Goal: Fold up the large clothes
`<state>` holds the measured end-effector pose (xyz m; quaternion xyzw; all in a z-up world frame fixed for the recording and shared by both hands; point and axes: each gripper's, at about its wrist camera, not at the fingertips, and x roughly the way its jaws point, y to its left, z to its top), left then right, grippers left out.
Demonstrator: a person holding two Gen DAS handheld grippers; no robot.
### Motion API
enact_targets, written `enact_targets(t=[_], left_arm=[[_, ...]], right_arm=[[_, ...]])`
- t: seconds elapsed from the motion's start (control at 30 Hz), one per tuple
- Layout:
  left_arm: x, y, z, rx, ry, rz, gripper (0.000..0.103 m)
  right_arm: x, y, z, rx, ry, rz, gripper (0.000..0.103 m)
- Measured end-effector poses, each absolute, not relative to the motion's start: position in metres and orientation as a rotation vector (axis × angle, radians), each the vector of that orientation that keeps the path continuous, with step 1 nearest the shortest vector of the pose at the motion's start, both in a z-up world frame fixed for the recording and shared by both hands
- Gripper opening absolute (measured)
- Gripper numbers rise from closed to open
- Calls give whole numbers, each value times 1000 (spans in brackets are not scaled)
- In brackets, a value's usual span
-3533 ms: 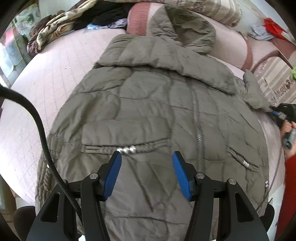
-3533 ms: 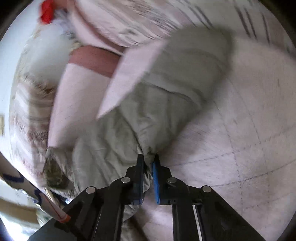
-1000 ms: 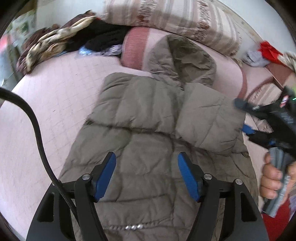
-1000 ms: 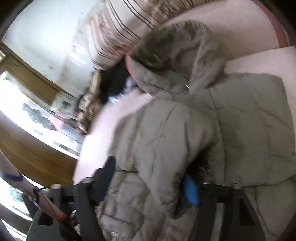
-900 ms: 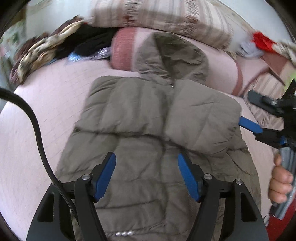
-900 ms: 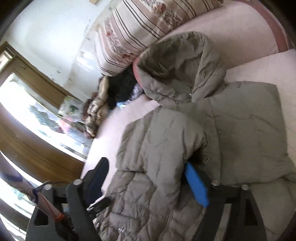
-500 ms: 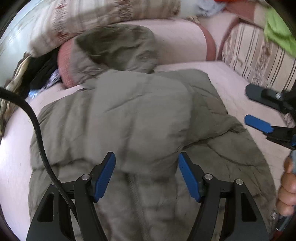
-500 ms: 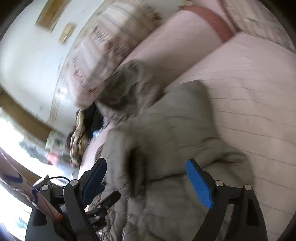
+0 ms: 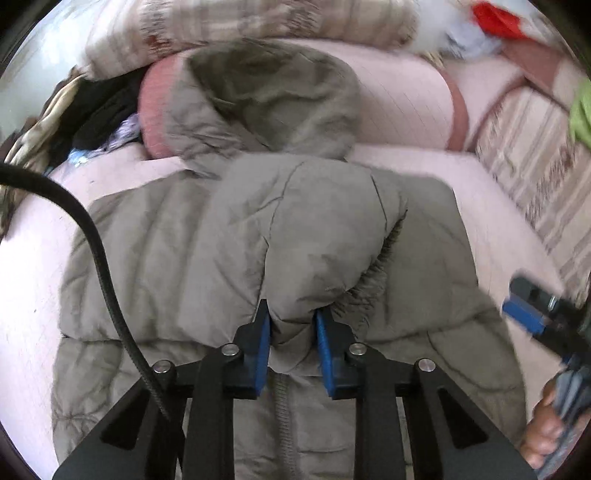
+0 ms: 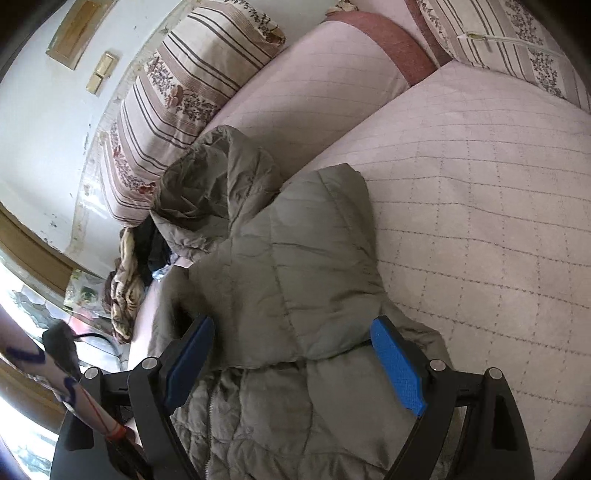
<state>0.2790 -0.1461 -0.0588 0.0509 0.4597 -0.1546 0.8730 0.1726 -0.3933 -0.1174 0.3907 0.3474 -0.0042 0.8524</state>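
The left claw (image 9: 291, 334), its jaws just closed, pinches the folded sleeve (image 9: 314, 251) atop the olive jacket (image 9: 166, 258) spread across the pink bed (image 10: 480, 184); the right claw (image 10: 295, 362) hovers wide open, empty, over the jacket.

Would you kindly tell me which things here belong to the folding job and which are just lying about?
Job:
- olive padded coat
- its folded sleeve
- left gripper, clamped on that sleeve
- right gripper, open

Lying about:
- striped cushion
- dark clothes pile
- red cloth
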Motion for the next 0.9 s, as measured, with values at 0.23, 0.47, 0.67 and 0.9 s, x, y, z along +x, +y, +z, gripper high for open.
enact_targets(t=[0.23,0.47,0.67,0.9], left_arm=[[311,-83,-40,-5,937,-204,22],[329,-34,-38,-100,946,-121,21],[347,0,-48,-15,943,72,3],[355,57,-71,-180,1037,93,29]], right_arm=[[179,-386,-122,790,759,-21,91],[186,-372,-125,715,795,-30,91],[189,-363,-126,667,816,-27,91],[194,-350,-127,604,841,-18,91]])
